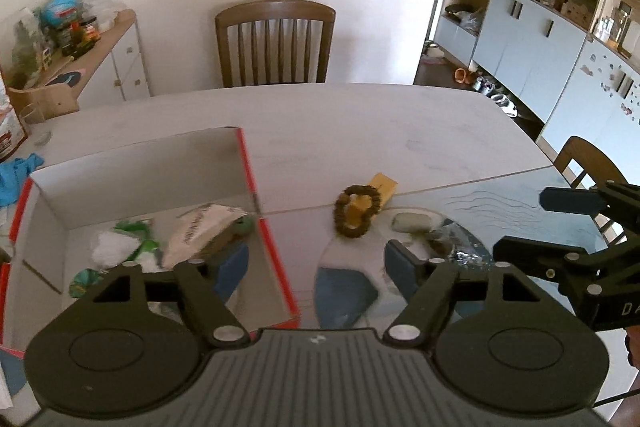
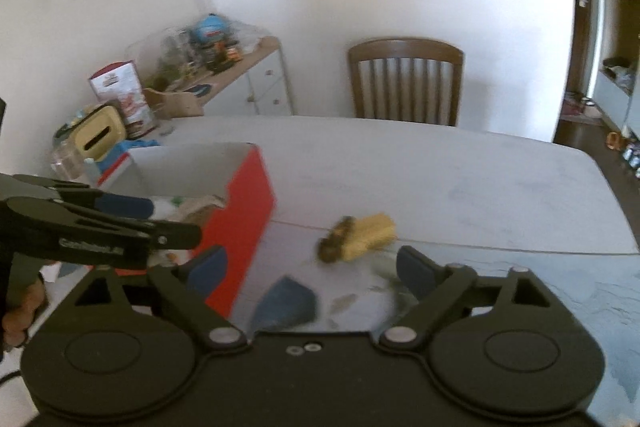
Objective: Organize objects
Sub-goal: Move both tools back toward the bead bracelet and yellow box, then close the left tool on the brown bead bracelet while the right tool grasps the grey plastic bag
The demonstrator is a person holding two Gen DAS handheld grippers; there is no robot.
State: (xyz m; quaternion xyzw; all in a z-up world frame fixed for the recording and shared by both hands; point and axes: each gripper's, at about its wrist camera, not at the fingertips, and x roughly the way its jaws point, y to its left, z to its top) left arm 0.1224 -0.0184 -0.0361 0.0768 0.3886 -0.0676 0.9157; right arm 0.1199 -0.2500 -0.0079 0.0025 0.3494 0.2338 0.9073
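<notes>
Nearest in the left wrist view, the left gripper [image 1: 316,267] hangs over the counter [image 1: 360,131] with its jaws spread wide and nothing between them; its left finger sits above the red-edged box [image 1: 256,187], its right finger over the patterned mat [image 1: 520,211]. The right gripper [image 2: 308,267] is likewise spread and empty, hovering low over the mat, just right of the box.

Inside the box, on the near left, lie a white printed packet [image 1: 200,231], crumpled white and green wrappers [image 1: 124,243] and a small green round piece [image 1: 242,225].

A little farther, right of the box, a brown bead bracelet [image 1: 356,211] rests on top of a yellow block [image 1: 376,195] at the mat's far edge. Just right of them lies a pale grey-green oblong item [image 1: 412,221].

At the counter's far side stands a wooden chair [image 1: 275,43].
</notes>
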